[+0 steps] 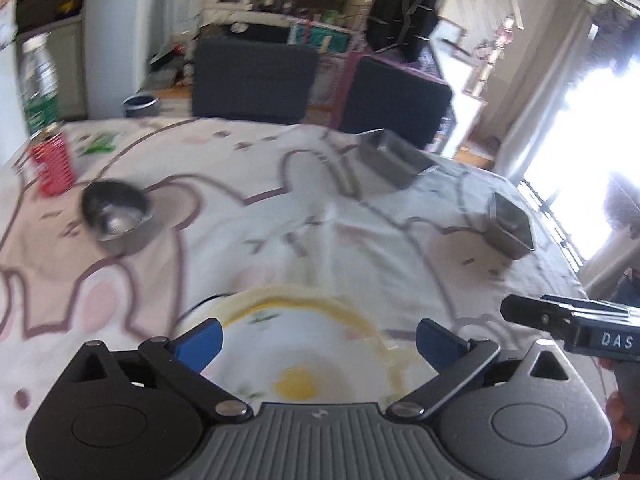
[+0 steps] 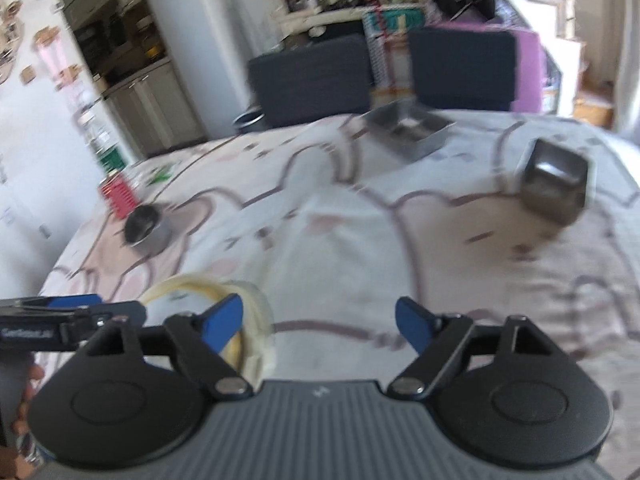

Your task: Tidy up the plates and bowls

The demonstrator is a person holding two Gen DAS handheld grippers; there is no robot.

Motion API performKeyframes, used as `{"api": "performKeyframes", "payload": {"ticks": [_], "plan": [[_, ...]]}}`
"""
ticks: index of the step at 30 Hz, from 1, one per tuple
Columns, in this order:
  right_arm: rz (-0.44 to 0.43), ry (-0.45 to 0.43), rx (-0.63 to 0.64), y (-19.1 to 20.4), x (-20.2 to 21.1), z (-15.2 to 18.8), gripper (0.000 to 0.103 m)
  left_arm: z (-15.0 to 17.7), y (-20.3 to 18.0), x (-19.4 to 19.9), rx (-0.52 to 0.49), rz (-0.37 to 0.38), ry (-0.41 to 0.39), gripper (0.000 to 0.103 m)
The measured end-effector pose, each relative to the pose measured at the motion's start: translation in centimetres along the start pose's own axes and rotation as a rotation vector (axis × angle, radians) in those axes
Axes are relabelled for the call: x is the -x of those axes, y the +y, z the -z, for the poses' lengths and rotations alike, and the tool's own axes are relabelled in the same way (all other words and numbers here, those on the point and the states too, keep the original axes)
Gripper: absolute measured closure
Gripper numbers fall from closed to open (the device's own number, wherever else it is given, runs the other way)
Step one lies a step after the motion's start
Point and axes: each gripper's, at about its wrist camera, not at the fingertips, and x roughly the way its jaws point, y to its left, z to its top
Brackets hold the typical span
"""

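A: Cluttered living room behind, two dark chairs (image 1: 252, 76) at the far edge of the desk (image 1: 320, 208), which wears a pale cloth printed with pink cartoon outlines. Both views blurred.

B: Count of wares on it?

A: Largest first. One cream plate (image 1: 304, 328) with a yellow rim and a yellow blot, lying flat at the near edge, right under the left gripper (image 1: 319, 342). Round, so no long axis to note. In the right wrist view the rim looks doubled; cannot tell whether that is a second plate or blur.

B: Metal pieces?

A: Three. One shallow rectangular steel tray (image 1: 394, 158) at the far side, mouth up, long axis running slantwise from far left to near right. One smaller square steel container (image 1: 510, 226) toward the right edge, well apart from the tray, mouth up. One round steel bowl (image 1: 116, 216) on the left, upright, open side up.

B: Beside the bowl?

A: One red can (image 1: 52, 164) just behind it, upright; one clear bottle (image 1: 38, 80) with a green label behind that.

B: Fingers?

A: Left pair spread wide, nothing between them, plate beneath but untouched. Right gripper (image 2: 319, 326) likewise spread, empty; its left finger overlaps the plate rim in view, contact not evident. Each gripper shows at the edge of the other's view.
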Motion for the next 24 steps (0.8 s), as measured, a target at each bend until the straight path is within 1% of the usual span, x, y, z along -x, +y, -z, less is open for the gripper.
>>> {"api": "performKeyframes", "payload": {"ticks": [2,3,4,10,12,15,21,24], "plan": [[0.034,-0.025,-0.024,-1.5,0.8,0.0,0.009,-0.2,-1.9,-0.9,-0.029,0.023,0.001,0.000],[0.054,-0.043,-0.047,-2.6,1.2,-0.1,0.003,-0.4,-2.8,-1.4,-0.043,0.034,0.006,0.000],[0.069,-0.059,-0.068,-3.7,1.5,-0.1,0.001,-0.4,-3.7,-1.9,-0.056,0.042,0.010,0.000],[0.167,-0.108,-0.225,-9.9,2.2,-0.5,0.000,-1.5,-8.9,-5.0,-0.120,0.100,0.029,0.000],[0.183,-0.119,-0.277,-11.9,2.1,-0.8,0.000,-2.1,-10.2,-5.9,-0.142,0.112,0.028,0.000],[0.229,-0.140,-0.367,-14.6,1.4,-1.4,0.000,-3.4,-12.4,-7.2,-0.171,0.127,0.007,0.000],[0.256,-0.169,-0.598,-20.0,-1.0,-2.4,0.000,-6.6,-15.8,-10.7,-0.236,0.154,-0.006,0.000],[0.270,-0.193,-0.703,-21.8,-2.5,-2.8,0.000,-8.3,-16.9,-12.9,-0.262,0.162,-0.011,0.000]]}}
